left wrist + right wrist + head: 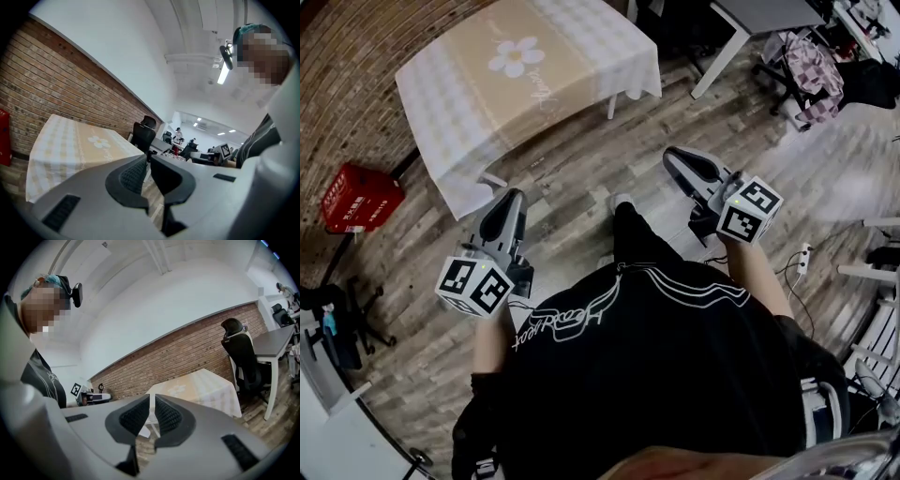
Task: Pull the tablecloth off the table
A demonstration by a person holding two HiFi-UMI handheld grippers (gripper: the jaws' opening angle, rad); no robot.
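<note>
A beige and white checked tablecloth [525, 70] with a daisy print covers the small table by the brick wall, and its edges hang down the sides. Both grippers are held over the wooden floor, short of the table and apart from the cloth. My left gripper [510, 199] is shut with nothing in it, pointing toward the cloth's near corner. My right gripper [673, 157] is also shut and holds nothing. The left gripper view shows the tablecloth [70, 145] ahead to the left of the shut left gripper [147, 159]. In the right gripper view the tablecloth [197, 387] lies beyond the shut right gripper [152, 401].
A red crate [356, 197] stands on the floor left of the table, by the brick wall [337, 84]. A grey desk [769, 14] and a chair with a checked garment [811, 66] are at the right. A black office chair [243, 362] stands beside the table. A power strip [803, 258] lies at the right.
</note>
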